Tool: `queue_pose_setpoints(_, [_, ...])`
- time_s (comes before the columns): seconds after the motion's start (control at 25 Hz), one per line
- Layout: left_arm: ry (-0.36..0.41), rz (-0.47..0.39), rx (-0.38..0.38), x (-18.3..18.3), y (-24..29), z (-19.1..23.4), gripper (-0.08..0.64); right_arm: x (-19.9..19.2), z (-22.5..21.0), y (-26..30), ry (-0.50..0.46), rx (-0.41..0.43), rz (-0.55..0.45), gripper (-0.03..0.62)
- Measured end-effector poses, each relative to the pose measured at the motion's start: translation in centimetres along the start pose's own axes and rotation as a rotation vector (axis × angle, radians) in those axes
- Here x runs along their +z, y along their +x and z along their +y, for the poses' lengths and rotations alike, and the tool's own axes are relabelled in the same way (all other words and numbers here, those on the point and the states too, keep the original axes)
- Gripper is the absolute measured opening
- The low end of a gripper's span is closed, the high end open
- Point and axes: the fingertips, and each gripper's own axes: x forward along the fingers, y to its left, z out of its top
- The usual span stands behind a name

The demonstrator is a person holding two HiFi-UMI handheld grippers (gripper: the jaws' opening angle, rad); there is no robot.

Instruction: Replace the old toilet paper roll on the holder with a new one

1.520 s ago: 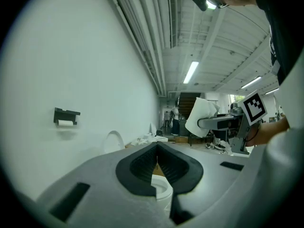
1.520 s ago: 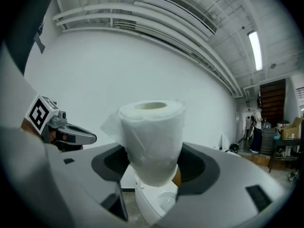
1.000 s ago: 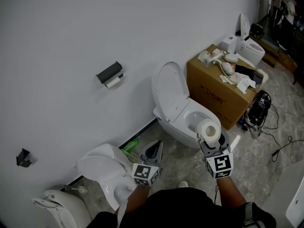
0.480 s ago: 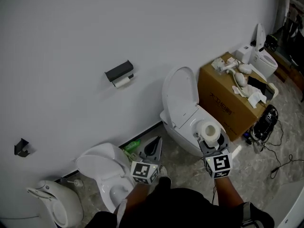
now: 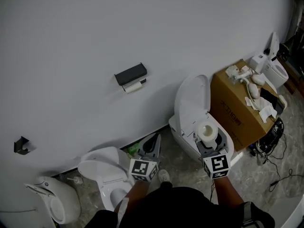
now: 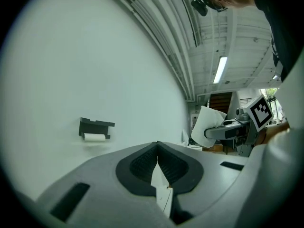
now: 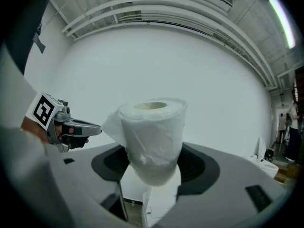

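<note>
A dark holder (image 5: 130,73) hangs on the white wall with the thin old roll (image 5: 134,86) under it. In the left gripper view the holder (image 6: 96,125) and old roll (image 6: 94,137) are far off at the left. My left gripper (image 5: 154,140) is shut and empty, its pads closed together (image 6: 157,151). My right gripper (image 5: 207,136) is shut on the new toilet paper roll (image 5: 207,130), which stands upright between the jaws (image 7: 152,134) in a thin wrapper. Both grippers point level toward the wall, well below and short of the holder.
A white toilet (image 5: 191,103) with its lid raised stands under my right gripper. Right of it is a cardboard box (image 5: 236,109) with loose fittings on top. Another toilet (image 5: 100,166) sits lower left, a green bottle (image 5: 132,149) by the wall, cables (image 5: 273,148) on the floor.
Both grippers have travelled with the person along the floor toward the wall. The holder has shifted rightward, nearer the middle of the head view. The jaws stand as before.
</note>
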Motion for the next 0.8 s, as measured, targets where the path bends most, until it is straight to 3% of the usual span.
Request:
queue_pose_setpoints(0.44, [0.033,0.008,0.112,1.6,2.1,11.1,0.006,3.4,2.7,11.4,-0.006,0.053,-0.059,0.288])
queue_pose_setpoints(0.8, [0.034,0.021,0.114,2.1,2.7,16.2,0.006,4.6,5.1,16.8,-0.022,0.079,-0.065,0.288])
